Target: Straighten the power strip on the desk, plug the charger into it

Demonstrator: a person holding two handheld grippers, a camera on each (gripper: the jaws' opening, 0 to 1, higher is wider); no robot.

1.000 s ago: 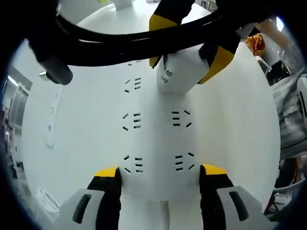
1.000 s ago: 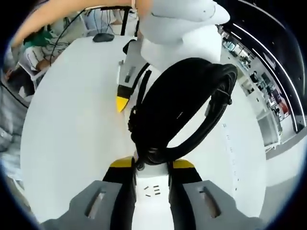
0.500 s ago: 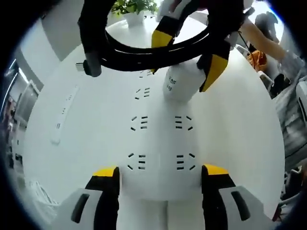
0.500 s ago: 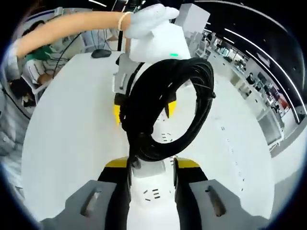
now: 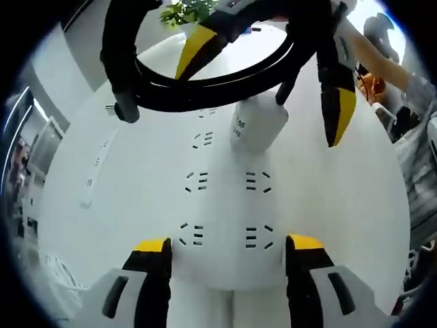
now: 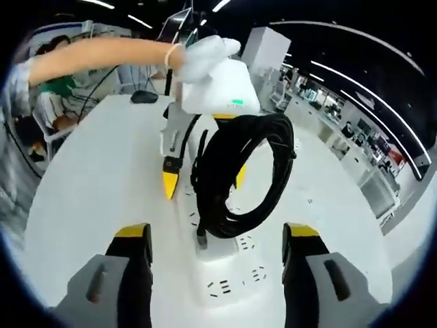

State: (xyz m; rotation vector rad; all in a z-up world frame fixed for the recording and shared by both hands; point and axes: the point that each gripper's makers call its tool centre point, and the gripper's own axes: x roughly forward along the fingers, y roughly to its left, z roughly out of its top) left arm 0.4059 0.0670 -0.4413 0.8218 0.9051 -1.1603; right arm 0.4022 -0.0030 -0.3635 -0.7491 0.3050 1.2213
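Power strip [image 5: 225,205] lies flat on the white desk [image 5: 123,225], gripped at its near end between the jaws of the left gripper [image 5: 227,253]; charger [image 5: 256,126] stands upright in a socket at the far part of the strip; its black coiled cable [image 5: 205,89] loops above it. Right gripper [image 6: 215,249] is released, jaws wide apart either side of the charger [image 6: 217,247], not touching it; coiled cable [image 6: 246,171] rises from the charger; strip [image 6: 232,280] runs below.
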